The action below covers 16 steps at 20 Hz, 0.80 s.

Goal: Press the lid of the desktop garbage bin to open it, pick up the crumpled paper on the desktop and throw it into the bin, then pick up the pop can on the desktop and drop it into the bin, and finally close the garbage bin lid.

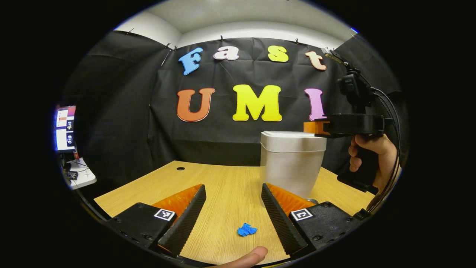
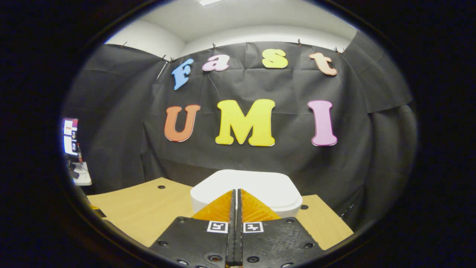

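The silver desktop bin stands on the wooden desk, and its white lid is down. A small blue crumpled paper lies on the desk, near me between the open fingers of my left gripper, untouched. A hand holds my right gripper level at the lid's right edge. In the right gripper view, the right gripper is shut with nothing in it, just above the white lid. A small metallic rim peeks out by the bin's base; I cannot tell what it is.
A lit monitor and a small white side table stand off the desk's left. The desk has a cable hole at the back left. A fingertip shows at the bottom of the left gripper view.
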Available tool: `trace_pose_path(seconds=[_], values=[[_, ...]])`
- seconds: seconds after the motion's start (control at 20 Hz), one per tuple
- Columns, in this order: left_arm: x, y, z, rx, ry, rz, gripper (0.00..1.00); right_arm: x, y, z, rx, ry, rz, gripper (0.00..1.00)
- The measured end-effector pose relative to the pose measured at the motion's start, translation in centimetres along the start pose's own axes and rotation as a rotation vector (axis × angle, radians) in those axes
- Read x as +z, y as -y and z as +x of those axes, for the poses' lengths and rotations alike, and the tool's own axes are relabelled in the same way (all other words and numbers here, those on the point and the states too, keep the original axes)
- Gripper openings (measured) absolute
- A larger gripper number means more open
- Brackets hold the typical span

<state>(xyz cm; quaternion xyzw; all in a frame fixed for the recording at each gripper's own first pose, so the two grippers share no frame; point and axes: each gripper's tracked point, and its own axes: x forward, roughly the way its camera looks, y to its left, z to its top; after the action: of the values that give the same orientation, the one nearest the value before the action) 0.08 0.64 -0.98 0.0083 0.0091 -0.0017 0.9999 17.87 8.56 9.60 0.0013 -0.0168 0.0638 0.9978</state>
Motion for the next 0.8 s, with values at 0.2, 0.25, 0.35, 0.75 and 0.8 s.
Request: trace_pose_path(seconds=[0.2, 0.25, 0.35, 0.75, 0.8], values=[[-0.2, 0.2, 0.2, -0.008, -0.011, -0.012, 0.97, 0.3, 0.3, 1.0, -0.007, -0.013, -0.018, 0.0], [-0.2, 0.2, 0.1, -0.01, -0.011, -0.011, 0.97, 0.2, -0.1, 1.3, 0.01, -0.03, -0.021, 0.0], [-0.2, 0.1, 0.1, -0.007, -0.011, -0.006, 0.97, -0.7, -0.4, 1.9, 0.014, -0.066, -0.015, 0.0], [-0.7, 0.6, 0.1, -0.014, -0.02, -0.007, 0.97, -2.1, 0.0, 2.3, -0.013, -0.119, -0.026, 0.01], [-0.6, 0.5, 0.2, -0.012, -0.02, -0.004, 0.97, -2.1, 0.0, 2.3, -0.011, -0.116, -0.013, 0.01]])
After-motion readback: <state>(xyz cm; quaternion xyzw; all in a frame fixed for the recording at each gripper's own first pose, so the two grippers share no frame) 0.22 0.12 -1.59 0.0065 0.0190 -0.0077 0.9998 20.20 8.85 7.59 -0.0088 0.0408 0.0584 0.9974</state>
